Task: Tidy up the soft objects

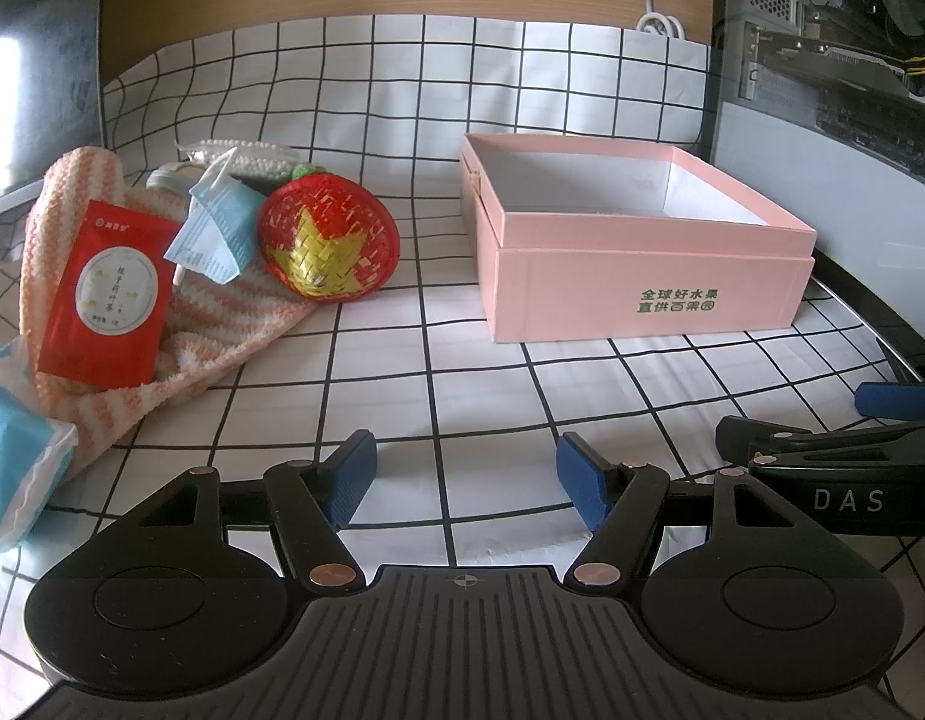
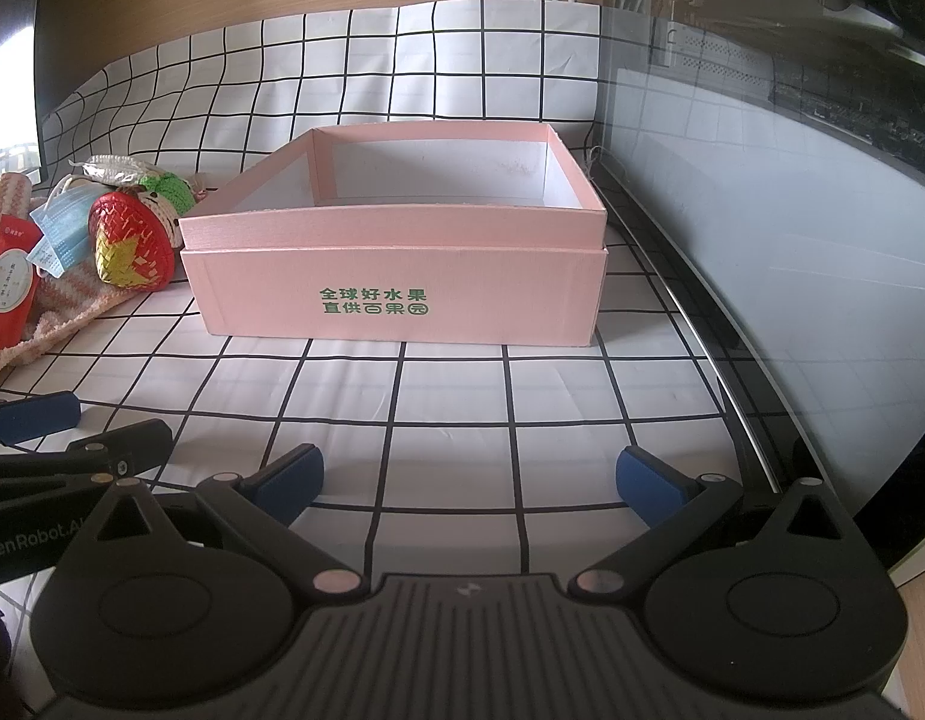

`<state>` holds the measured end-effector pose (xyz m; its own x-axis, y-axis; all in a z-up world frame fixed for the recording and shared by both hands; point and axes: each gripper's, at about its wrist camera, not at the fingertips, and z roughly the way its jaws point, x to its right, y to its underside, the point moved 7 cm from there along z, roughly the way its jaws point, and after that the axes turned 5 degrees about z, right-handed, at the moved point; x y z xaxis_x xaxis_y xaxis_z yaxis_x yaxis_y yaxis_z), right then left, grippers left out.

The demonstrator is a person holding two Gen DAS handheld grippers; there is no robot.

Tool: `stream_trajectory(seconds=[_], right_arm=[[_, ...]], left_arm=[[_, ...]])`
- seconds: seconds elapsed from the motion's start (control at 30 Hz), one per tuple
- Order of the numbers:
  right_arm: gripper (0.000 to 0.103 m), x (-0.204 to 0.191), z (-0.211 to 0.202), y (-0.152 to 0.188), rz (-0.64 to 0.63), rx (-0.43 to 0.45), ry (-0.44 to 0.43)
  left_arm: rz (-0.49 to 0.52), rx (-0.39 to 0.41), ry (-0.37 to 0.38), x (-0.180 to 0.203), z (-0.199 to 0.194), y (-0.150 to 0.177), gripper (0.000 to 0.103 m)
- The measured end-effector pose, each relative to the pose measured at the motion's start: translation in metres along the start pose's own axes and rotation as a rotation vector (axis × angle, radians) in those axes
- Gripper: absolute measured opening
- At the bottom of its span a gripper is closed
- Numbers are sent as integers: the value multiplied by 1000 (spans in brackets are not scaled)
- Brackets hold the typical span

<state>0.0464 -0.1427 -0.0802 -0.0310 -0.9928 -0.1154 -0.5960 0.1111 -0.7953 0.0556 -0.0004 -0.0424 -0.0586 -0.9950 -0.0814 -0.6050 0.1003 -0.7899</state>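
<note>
Towel (image 1: pixel 222 324) left of hand-held gripper (image 1: pixel 465 483)

Bright daylight, sharp, fisheye-bent edges

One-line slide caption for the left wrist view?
Open left gripper hovers over gridded cloth, soft-item pile at left, empty pink box ahead.

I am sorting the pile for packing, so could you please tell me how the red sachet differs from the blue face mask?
The red sachet is flat, glossy and rectangular with a round white label; the blue face mask is crumpled, pleated fabric with white ear loops. The sachet lies nearer the camera, the mask further back against the woven hat. Both rest on the striped towel, outside the pink box.
</note>
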Motion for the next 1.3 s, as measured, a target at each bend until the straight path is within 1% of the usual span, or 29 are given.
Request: stream_trajectory(seconds=[1.3], right_arm=[[103,0,0,0,1,0,-1]], left_arm=[[1,0,-1,-1,1,0,74]])
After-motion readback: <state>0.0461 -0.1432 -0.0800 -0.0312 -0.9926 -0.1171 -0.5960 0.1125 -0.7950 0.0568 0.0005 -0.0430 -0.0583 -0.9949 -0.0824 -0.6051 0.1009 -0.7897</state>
